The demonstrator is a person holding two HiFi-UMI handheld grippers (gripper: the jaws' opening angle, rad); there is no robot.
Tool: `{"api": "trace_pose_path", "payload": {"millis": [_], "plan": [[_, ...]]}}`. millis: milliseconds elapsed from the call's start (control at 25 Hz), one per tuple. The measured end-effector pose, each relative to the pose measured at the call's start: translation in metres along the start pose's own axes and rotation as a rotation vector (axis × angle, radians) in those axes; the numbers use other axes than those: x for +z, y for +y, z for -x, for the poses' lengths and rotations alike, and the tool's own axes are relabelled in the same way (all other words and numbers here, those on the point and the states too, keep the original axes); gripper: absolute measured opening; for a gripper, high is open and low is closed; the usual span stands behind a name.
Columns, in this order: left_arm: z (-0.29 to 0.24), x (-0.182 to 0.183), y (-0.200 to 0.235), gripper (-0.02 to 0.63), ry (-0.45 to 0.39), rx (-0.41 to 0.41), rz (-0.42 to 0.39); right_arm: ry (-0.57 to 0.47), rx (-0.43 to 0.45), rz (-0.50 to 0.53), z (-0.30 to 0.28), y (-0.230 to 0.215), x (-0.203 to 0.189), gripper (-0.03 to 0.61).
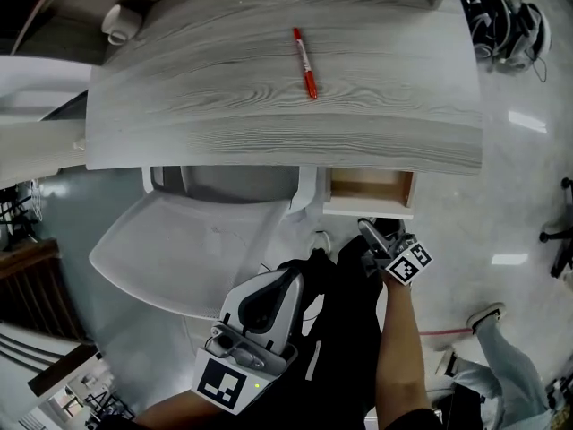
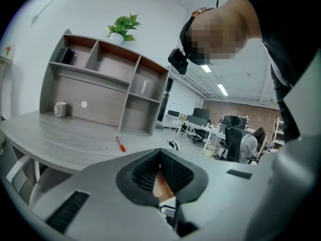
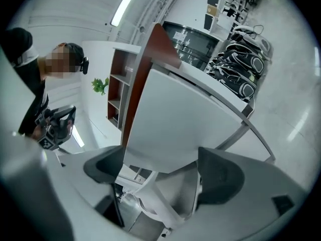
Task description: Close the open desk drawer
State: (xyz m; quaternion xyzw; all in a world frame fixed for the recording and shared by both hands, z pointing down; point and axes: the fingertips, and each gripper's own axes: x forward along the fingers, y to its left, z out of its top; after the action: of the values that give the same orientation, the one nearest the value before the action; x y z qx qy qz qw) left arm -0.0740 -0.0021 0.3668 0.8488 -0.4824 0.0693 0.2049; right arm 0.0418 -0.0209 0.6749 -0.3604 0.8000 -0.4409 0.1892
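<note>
The head view looks steeply down from above on the worktop [image 1: 269,106] and the open drawer [image 1: 369,189]. The left gripper view sits low and looks across that same worktop, sharing the red marker [image 1: 304,63] and mug [image 1: 121,23]. The right gripper view, rolled sideways, faces the drawer from close by.

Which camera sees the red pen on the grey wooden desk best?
The head view: it looks down on the whole red pen, lying on the grey wooden desk. The left gripper view shows the pen too, but small and far off. The right gripper view does not show it.
</note>
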Motion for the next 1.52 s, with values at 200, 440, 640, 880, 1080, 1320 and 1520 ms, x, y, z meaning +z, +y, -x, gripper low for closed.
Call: {"api": "trace_pose_path", "payload": {"millis": [200, 440, 640, 880, 1080, 1320, 1520], "plan": [[0.007, -0.003, -0.007, 0.003, 0.03, -0.014, -0.012, -0.018, 0.025, 0.039, 0.008, 0.03, 0.014, 0.457], [0.016, -0.002, -0.01, 0.003, 0.058, -0.014, 0.006, -0.014, -0.012, 0.015, 0.004, 0.043, 0.024, 0.457], [0.02, 0.003, -0.008, 0.003, 0.057, 0.003, 0.02, -0.071, -0.072, -0.056, -0.002, 0.042, 0.034, 0.457], [0.013, 0.0, -0.003, 0.003, 0.055, 0.035, 0.014, -0.077, -0.095, -0.064, -0.018, 0.034, 0.044, 0.457], [-0.009, -0.013, -0.003, 0.003, 0.063, 0.075, 0.03, -0.085, -0.113, -0.077, -0.024, 0.032, 0.048, 0.456], [-0.044, -0.037, -0.007, 0.003, 0.073, 0.157, 0.066, -0.104, -0.144, -0.103, -0.029, 0.029, 0.055, 0.456], [-0.068, -0.056, -0.01, 0.003, 0.089, 0.19, 0.105, -0.136, -0.161, -0.132, -0.04, 0.025, 0.064, 0.456]]}}
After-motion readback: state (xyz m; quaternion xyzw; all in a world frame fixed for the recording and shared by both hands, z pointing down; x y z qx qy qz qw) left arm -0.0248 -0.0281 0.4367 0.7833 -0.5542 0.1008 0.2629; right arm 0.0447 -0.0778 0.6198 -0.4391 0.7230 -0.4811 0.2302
